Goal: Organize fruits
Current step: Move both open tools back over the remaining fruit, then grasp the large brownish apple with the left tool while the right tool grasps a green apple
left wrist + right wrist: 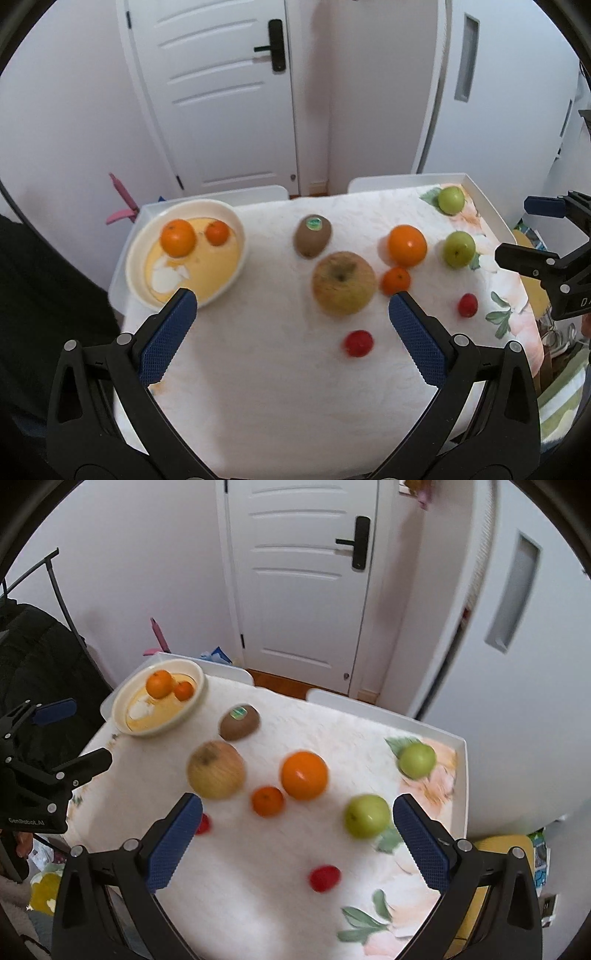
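A cream bowl (236,221) at the table's back left holds a large orange (177,237) and a small one (217,233). On the white cloth lie a kiwi (312,236), a big yellow apple (344,283), a large orange (407,245), a small orange (396,281), two green apples (459,249) (450,199) and two small red fruits (358,343) (467,305). My left gripper (291,306) is open and empty above the cloth's front. My right gripper (297,808) is open and empty above the small orange (267,801) and near green apple (366,815).
The table (491,210) has a raised white rim. A white door (221,92) and walls stand behind it. A black jacket (40,664) hangs at the left. The right gripper also shows at the right edge of the left wrist view (535,236).
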Demonstrator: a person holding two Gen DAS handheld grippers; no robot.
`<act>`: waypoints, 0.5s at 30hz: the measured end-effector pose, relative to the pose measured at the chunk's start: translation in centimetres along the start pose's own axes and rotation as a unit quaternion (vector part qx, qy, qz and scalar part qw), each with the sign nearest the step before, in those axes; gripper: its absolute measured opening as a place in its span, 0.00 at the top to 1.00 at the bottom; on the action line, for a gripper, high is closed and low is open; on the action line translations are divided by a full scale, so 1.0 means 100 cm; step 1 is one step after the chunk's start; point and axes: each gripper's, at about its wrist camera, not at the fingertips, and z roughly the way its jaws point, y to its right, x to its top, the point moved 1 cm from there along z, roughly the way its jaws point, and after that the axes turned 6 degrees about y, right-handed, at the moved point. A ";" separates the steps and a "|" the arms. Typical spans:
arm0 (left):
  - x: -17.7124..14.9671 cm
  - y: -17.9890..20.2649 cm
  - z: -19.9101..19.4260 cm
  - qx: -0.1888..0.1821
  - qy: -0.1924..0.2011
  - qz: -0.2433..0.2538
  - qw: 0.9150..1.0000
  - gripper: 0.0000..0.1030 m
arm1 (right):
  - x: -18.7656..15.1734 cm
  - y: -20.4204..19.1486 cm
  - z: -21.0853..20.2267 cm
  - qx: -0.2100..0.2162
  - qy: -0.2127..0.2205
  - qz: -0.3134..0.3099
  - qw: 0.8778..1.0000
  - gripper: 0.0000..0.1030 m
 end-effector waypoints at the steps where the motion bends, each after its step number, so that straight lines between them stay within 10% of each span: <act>1: -0.002 0.004 0.004 0.001 -0.001 -0.001 1.000 0.00 | -0.005 0.006 0.001 0.000 -0.002 0.002 1.000 0.00; 15: -0.028 0.038 0.080 0.022 -0.014 -0.046 0.999 0.00 | -0.051 0.065 0.058 0.013 -0.007 -0.002 1.000 0.00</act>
